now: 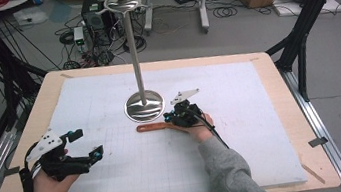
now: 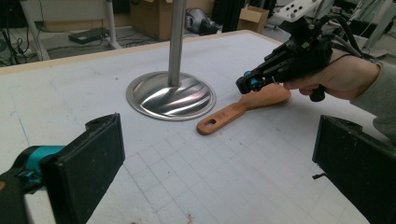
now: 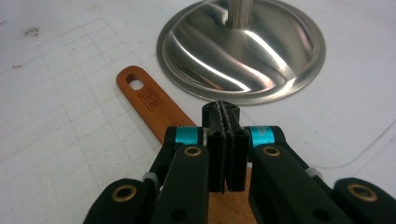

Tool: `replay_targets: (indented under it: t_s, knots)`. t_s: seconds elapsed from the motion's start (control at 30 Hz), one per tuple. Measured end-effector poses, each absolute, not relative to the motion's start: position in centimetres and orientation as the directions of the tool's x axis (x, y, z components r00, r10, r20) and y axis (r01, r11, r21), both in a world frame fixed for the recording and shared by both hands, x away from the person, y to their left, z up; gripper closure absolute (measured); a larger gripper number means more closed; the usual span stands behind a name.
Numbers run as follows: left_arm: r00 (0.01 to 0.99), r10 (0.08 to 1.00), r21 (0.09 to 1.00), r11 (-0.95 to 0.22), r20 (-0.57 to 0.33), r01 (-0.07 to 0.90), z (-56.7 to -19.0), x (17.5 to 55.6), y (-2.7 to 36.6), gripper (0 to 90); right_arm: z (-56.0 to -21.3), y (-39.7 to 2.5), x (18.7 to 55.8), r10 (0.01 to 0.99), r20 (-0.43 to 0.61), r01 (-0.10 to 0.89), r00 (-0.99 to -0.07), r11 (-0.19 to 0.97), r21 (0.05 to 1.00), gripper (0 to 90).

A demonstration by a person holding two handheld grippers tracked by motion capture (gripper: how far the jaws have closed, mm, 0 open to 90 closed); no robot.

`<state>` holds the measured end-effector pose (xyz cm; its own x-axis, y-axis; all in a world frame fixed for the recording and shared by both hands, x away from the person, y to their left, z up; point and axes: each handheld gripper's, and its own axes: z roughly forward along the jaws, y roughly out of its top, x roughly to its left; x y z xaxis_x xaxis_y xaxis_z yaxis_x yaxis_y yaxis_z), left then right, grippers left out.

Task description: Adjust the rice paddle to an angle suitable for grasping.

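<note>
A brown wooden spatula [image 1: 152, 127] lies flat on the white mat, its handle hole pointing left, just in front of a metal stand's round base [image 1: 145, 107]. My right gripper [image 1: 171, 119] hovers over the spatula's wide end [image 2: 266, 95]. In the right gripper view its jaws [image 3: 225, 116] are pressed together with nothing between them, and the spatula handle [image 3: 149, 100] runs out beneath them. My left gripper [image 1: 87, 143] rests at the mat's front left, open and empty, with its wide-apart jaws [image 2: 219, 163] facing the spatula [image 2: 233, 112] and the right gripper [image 2: 247, 84].
The stand's tall steel pole [image 1: 133, 45] rises from its base [image 2: 170, 95] at the table's middle, with hooks at the top. The white gridded mat [image 1: 244, 131] covers a wooden table [image 1: 288, 104]. Cables, boxes and black frame legs surround the table on the floor.
</note>
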<state>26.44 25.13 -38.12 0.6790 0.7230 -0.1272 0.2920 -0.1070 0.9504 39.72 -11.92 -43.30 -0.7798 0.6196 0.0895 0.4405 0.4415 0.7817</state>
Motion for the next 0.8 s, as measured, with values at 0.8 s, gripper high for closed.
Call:
replay_targets:
  t_s: [0.8]
  knots:
    - [0.676, 0.725, 0.948, -0.107, -0.132, 0.3, -38.3, 26.3, 25.3, 2.7, -44.5, -10.4, 40.4, 0.656, 0.05, 0.47, -0.753, 0.484, 0.738, 89.8]
